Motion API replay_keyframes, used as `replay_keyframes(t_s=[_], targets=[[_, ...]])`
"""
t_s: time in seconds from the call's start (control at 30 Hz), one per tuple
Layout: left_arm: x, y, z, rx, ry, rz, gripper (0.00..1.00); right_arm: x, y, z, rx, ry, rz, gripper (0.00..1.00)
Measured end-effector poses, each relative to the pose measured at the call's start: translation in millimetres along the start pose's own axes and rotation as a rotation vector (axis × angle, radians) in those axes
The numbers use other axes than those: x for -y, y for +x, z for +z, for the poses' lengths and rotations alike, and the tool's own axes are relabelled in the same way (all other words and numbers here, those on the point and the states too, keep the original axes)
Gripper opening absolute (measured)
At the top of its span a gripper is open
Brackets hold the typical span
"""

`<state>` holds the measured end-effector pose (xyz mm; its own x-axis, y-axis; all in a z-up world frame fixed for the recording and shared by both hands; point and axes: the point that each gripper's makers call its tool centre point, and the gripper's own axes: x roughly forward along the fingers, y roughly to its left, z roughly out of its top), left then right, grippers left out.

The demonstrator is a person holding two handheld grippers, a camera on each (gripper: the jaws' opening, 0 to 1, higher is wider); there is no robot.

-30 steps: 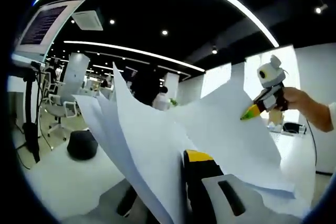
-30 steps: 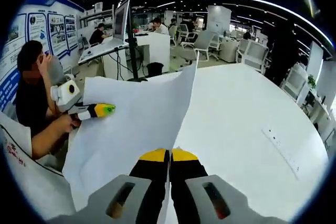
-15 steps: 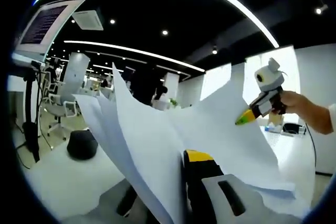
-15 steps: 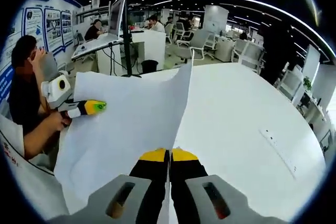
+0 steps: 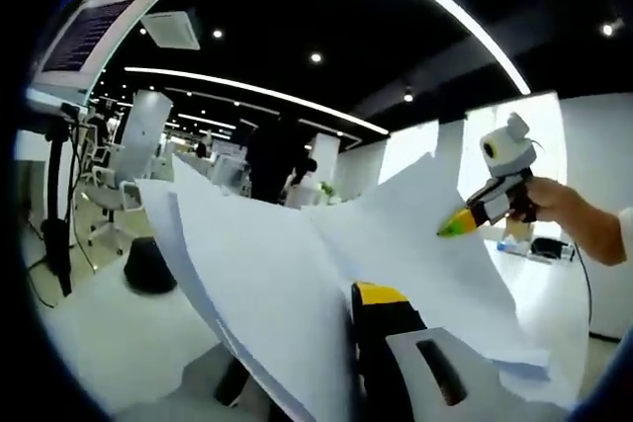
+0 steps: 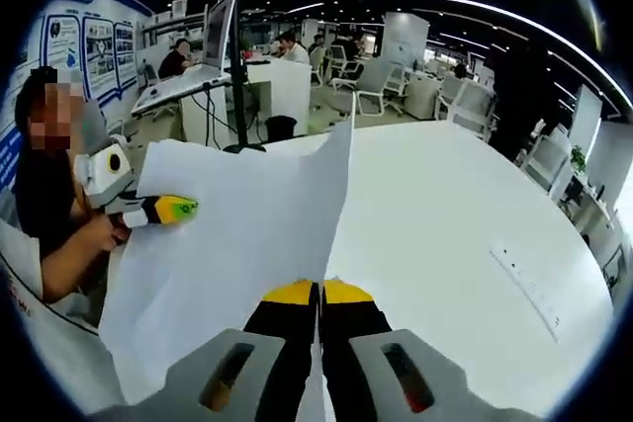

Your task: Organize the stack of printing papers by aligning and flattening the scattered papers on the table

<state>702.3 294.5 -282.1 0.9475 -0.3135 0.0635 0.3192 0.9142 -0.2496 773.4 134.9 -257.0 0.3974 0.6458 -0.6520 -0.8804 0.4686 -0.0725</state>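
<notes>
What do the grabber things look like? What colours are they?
Each gripper has grey bodies with dark slots, black jaws and yellow tips, as on the right gripper. The left gripper, seen from the side, has a yellow-green tip and a white box on top. The person wears a white sleeve with red marks.

No text can be read anywhere. The monitor (image 5: pixel 89 42) at ten o'clock in the left gripper view shows lines of writing too small and blurred to make out. In the right gripper view, the blue-bordered wall posters (image 6: pixel 84 37) at ten o'clock carry print and pictures too fine to read. The papers (image 6: pixel 237 234) show blank white faces.
</notes>
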Motion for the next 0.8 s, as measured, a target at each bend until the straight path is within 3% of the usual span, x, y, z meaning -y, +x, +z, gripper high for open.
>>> replay_keyframes(t_s=[0.27,0.8], targets=[[0.1,0.7,-0.7,-0.007,-0.033,-0.013,0.19,0.1,2.9,0.1,-0.004,-0.024,-0.018,0.0],[-1.2,2.0,-1.0,-0.009,-0.046,-0.016,0.2,-18.7,6.0,6.9,0.011,-0.035,0.031,0.0]])
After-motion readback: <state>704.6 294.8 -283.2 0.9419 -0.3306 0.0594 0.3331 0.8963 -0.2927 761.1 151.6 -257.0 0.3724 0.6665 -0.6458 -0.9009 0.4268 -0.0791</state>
